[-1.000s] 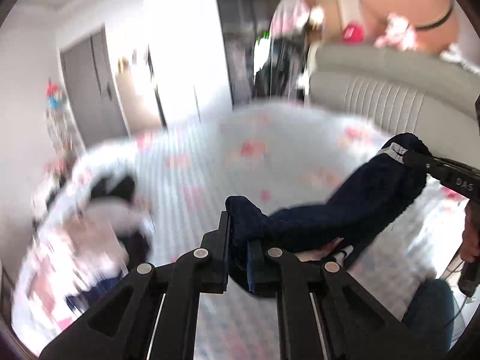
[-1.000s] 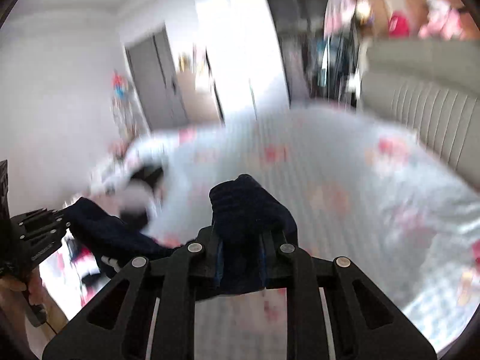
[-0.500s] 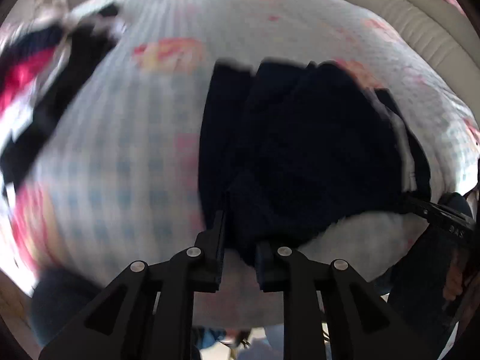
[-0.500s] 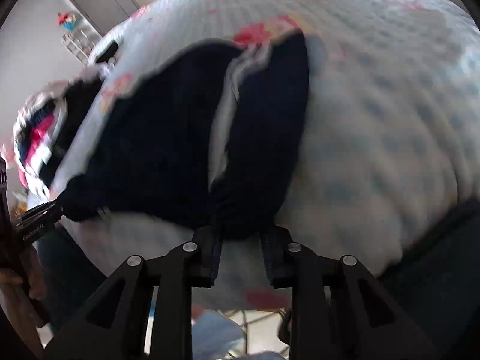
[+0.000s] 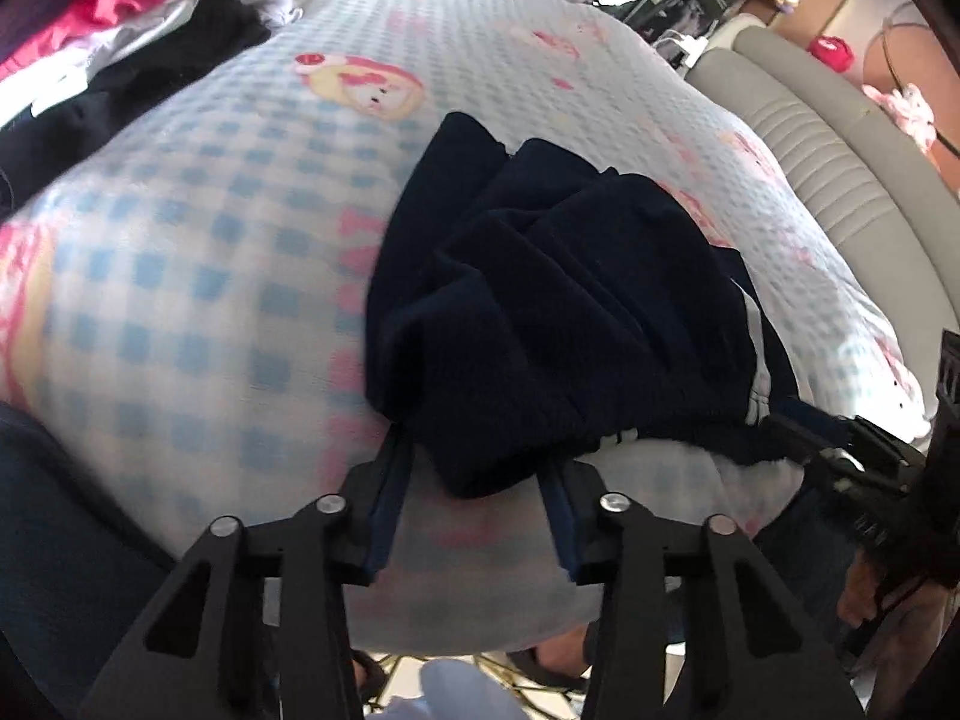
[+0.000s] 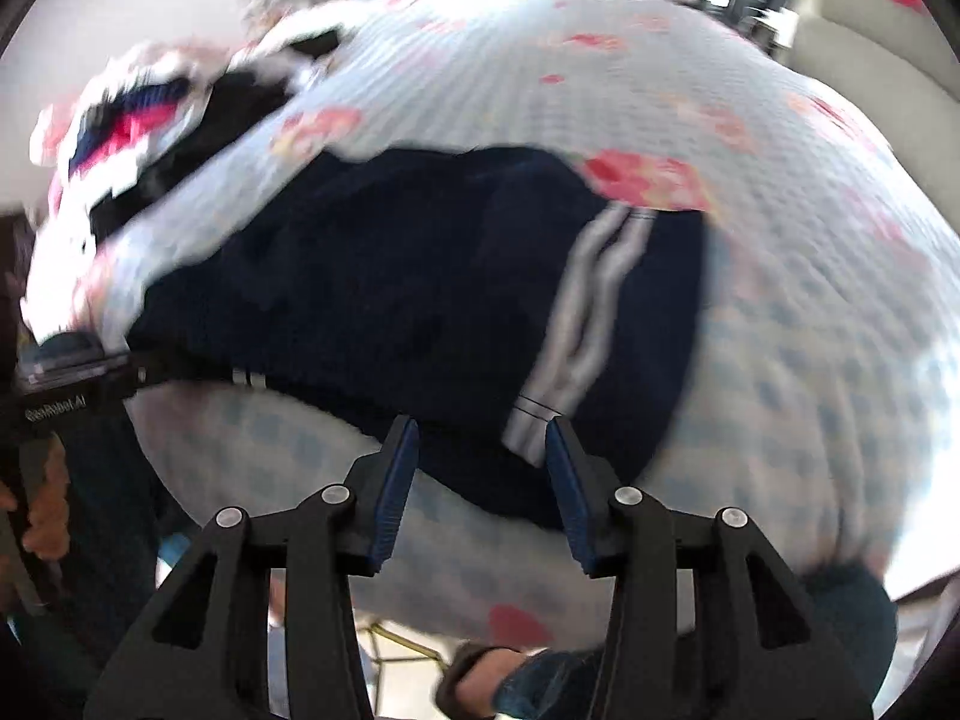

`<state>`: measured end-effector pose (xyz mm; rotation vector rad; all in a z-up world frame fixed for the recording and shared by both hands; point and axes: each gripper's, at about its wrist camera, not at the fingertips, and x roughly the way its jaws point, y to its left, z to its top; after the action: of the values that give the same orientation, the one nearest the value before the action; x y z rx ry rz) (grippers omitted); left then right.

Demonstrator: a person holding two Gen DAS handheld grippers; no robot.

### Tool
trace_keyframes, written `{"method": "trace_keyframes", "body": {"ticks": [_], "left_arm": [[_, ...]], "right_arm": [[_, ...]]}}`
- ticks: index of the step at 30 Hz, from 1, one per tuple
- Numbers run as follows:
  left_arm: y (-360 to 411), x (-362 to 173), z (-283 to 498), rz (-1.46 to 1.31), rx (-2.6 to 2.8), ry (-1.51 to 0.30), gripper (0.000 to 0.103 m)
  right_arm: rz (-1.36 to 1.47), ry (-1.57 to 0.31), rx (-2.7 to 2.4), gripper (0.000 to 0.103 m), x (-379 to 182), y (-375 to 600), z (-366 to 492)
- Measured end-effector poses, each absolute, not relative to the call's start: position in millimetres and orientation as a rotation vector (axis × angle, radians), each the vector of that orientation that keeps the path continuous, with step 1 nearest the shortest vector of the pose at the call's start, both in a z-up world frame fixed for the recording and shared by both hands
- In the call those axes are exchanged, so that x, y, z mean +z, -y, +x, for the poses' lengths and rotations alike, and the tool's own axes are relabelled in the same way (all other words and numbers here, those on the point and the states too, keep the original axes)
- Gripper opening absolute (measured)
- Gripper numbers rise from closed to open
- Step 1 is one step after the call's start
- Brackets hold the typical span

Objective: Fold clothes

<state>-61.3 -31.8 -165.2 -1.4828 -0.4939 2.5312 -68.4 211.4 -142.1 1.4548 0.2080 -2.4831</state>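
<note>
A bed [image 5: 198, 228] with a blue-checked cover is filling both views. Dark shorts [image 5: 552, 324] with white side stripes [image 6: 591, 306] are lying rumpled on its near edge. A clothes pile [image 5: 114, 30] is sitting far back on the left. The left tool [image 5: 474, 480] is hanging open, its fingers straddling the shorts' near hem without pinching it. The right tool [image 6: 480, 456] is also gaping open at the striped hem, gripping nothing.
</note>
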Motion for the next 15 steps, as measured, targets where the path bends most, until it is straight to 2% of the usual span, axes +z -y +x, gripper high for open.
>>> {"method": "trace_keyframes", "body": {"ticks": [2, 4, 5, 6, 9, 13, 14, 15], "left_arm": [[26.9, -171.2, -65.6, -1.488, 2.538, 0.513, 0.037], [30.3, -170.2, -70.9, -1.49, 2.534, 0.552, 0.027], [31.4, -165.1, -72.5, -1.482, 2.543, 0.539, 0.013], [31.2, -158.3, -73.5, -1.463, 2.561, 0.501, 0.01], [28.9, -136.5, -75.9, -1.402, 2.615, 0.371, 0.008], [11.6, -103.8, -68.2, -1.293, 2.688, 0.079, 0.008], [4.6, -99.5, -66.2, -1.28, 2.692, -0.009, 0.009], [-3.3, -98.7, -64.3, -1.28, 2.677, -0.095, 0.014]], "right_arm": [[1.467, -0.299, -2.429, 0.045, -150.0, -197.8, -77.6], [1.476, -0.388, -2.374, 0.041, -158.0, -184.2, -86.7], [1.48, -0.431, -2.349, 0.022, -161.5, -177.9, -91.2], [1.477, -0.46, -2.364, 0.015, -160.1, -177.5, -94.0], [1.444, -0.402, -2.448, 0.01, -144.0, -190.6, -89.2], [1.395, -0.321, -2.558, 0.008, -122.6, -208.1, -82.9], [1.382, -0.3, -2.585, 0.007, -117.2, -212.4, -81.3], [1.369, -0.279, -2.612, 0.007, -111.8, -216.8, -79.7]]}}
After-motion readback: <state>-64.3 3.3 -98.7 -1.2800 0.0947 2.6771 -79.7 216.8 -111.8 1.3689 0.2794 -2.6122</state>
